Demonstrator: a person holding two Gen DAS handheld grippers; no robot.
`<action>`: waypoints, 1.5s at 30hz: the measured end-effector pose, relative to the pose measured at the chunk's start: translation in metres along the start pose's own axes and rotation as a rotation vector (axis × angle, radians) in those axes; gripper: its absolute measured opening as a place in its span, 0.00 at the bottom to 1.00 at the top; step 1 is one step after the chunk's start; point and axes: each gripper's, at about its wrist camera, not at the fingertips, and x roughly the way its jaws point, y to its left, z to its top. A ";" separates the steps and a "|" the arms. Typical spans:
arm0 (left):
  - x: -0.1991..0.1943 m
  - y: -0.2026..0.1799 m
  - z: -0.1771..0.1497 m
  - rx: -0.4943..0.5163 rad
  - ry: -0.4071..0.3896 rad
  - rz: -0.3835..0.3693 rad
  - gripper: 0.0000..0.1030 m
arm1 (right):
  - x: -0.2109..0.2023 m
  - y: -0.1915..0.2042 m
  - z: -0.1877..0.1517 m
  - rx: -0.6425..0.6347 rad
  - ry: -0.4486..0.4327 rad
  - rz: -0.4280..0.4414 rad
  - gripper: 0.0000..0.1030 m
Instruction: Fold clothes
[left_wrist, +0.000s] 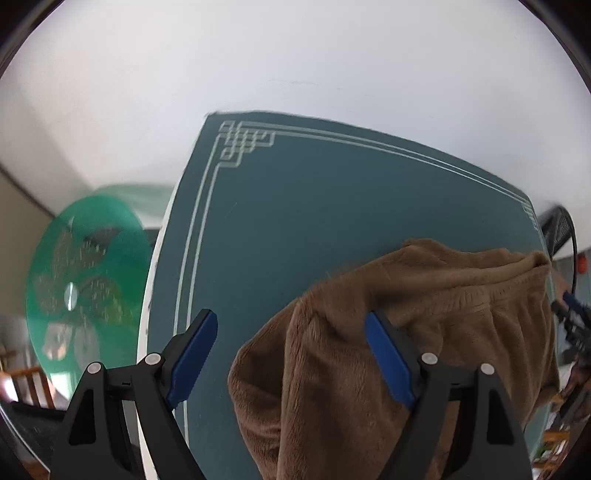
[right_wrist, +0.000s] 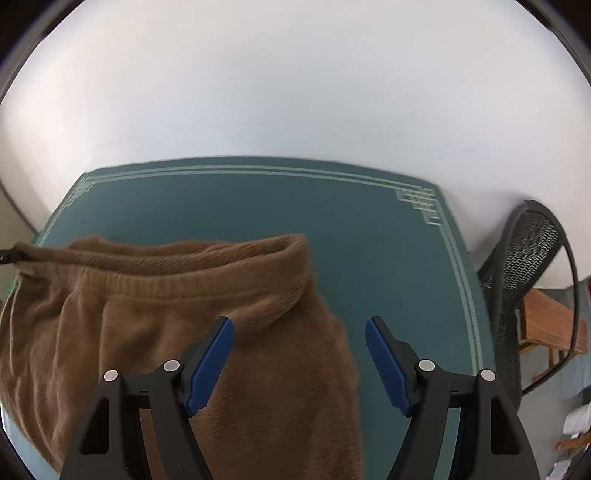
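Observation:
A brown fleece garment (left_wrist: 443, 295) with a ribbed elastic waistband lies loosely bunched on a teal mat (left_wrist: 295, 203) with a pale line border. My left gripper (left_wrist: 291, 315) hangs open over the garment's left edge, and nothing is pinched between its blue pads. From the right wrist the same garment (right_wrist: 147, 314) fills the lower left of the mat (right_wrist: 258, 203), its waistband running across. My right gripper (right_wrist: 300, 321) is open above the garment's right edge, its pads apart from the cloth. It also shows, blurred, at the far right of the left wrist view (left_wrist: 572, 317).
The mat lies on a white-edged table (left_wrist: 147, 314) that stands against a white wall. A round green glass table (left_wrist: 85, 288) is to the left. A black mesh chair (right_wrist: 528, 277) and a wooden piece of furniture (right_wrist: 554, 325) are to the right.

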 end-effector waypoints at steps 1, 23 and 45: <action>-0.001 0.004 -0.002 -0.025 0.001 -0.013 0.83 | 0.002 0.005 -0.001 -0.011 0.004 0.009 0.73; 0.055 -0.048 -0.029 0.112 0.015 -0.027 0.83 | 0.095 0.046 0.028 -0.069 0.171 0.056 0.83; 0.005 -0.017 -0.135 0.089 0.026 0.022 0.84 | 0.003 0.068 -0.076 -0.086 0.218 0.233 0.87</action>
